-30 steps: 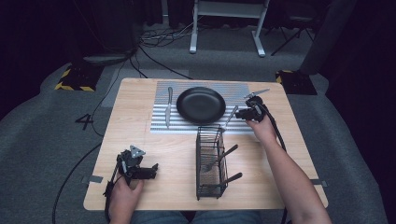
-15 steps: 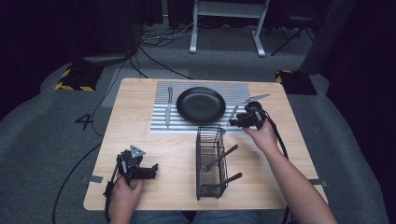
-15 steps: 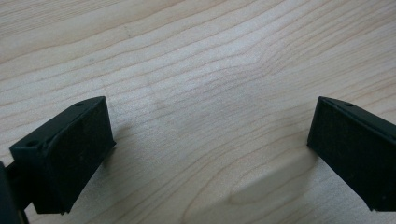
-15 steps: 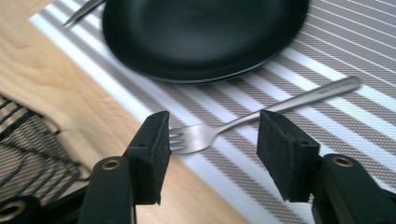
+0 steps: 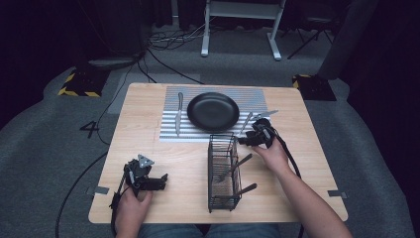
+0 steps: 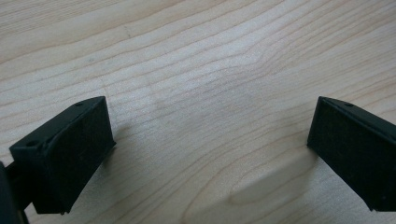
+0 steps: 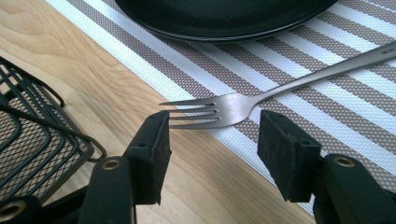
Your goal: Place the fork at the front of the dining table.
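Lying on the striped mat, the fork [image 7: 224, 111] sits just beyond the right tongs [image 7: 212, 140], spread and empty.

- The mat [image 5: 216, 133] lies on the table [image 5: 148, 124] at its far middle.
- The plate [image 5: 213, 111] sits on the mat.
- A knife [image 5: 178, 115] lies on the mat, left of the plate.
- A fork [image 7: 261, 95] lies on the mat, right of the plate.
- The rack [image 5: 223, 171] stands before the mat, with cutlery in it.
- The right gripper [image 5: 250, 140] is just right of the rack's far end, the fork's tines beyond its parted jaws.
- The left gripper [image 5: 161, 181] rests near the table's front left.
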A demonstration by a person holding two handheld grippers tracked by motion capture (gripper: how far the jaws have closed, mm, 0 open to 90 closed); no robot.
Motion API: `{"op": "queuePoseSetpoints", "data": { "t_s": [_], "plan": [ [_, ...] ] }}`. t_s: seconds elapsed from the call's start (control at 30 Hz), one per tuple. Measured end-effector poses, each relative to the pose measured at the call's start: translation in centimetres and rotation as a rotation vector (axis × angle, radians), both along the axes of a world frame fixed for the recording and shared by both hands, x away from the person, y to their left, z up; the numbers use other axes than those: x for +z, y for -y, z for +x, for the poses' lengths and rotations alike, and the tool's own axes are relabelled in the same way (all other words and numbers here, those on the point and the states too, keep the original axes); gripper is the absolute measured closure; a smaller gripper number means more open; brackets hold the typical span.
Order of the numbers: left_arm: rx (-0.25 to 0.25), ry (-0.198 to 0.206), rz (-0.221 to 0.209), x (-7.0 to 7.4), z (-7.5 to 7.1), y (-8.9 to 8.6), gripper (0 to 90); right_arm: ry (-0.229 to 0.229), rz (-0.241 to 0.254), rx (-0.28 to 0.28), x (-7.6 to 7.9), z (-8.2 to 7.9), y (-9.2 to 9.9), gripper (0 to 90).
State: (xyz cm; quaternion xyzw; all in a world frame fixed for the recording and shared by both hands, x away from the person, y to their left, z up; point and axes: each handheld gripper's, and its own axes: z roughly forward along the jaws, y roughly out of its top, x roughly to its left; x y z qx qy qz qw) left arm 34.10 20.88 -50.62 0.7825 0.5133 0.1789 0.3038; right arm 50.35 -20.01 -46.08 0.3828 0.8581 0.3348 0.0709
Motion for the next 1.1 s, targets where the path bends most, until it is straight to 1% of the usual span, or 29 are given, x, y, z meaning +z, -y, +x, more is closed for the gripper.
{"op": "queuePoseSetpoints", "data": {
  "t_s": [0.1,0.2,0.23,0.33,0.43,0.6,0.8,0.83,0.9,0.97,1.07,1.1],
  "plan": [
    [0.0,0.0,0.0,0.0,0.0,0.0,0.2,-0.003,0.013,0.006,-0.3,0.0,-0.6,43.8],
    [0.0,0.0,0.0,0.0,0.0,0.0,0.2,0.003,0.024,0.03,-0.6,-0.2,-1.3,43.7],
    [0.0,0.0,0.0,0.0,0.0,0.0,0.2,0.004,0.02,0.035,-0.7,-0.3,-1.5,43.7],
    [0.0,0.0,0.0,0.0,0.0,0.0,0.2,0.012,-0.012,0.04,-1.0,-0.4,-1.9,44.2],
    [0.0,0.0,0.0,0.0,0.0,0.0,0.2,0.02,-0.033,0.025,-1.2,-0.3,-1.8,45.4],
    [0.0,0.0,0.0,0.0,0.0,0.0,0.2,0.002,-0.022,0.005,-1.1,-0.1,-0.9,45.2],
    [0.0,0.0,0.0,0.0,0.0,0.0,0.2,0.012,-0.035,-0.022,-1.0,0.0,0.4,46.1],
    [0.0,0.0,-0.001,0.0,0.0,0.0,0.2,0.02,-0.037,-0.026,-1.1,0.0,0.7,46.5],
    [0.0,0.0,0.0,0.0,0.0,0.0,0.3,0.024,-0.037,-0.039,-1.1,0.0,1.4,46.5],
    [0.0,0.0,0.0,0.0,0.0,0.0,0.2,0.019,-0.026,-0.054,-1.2,0.0,2.2,46.6],
    [0.0,0.0,0.0,0.0,0.0,0.0,0.2,0.016,-0.027,-0.077,-1.4,0.0,3.4,46.8],
    [0.0,0.0,-0.001,0.0,0.0,0.0,0.2,0.007,-0.022,-0.091,-1.4,0.0,3.7,47.0]
  ]
}}
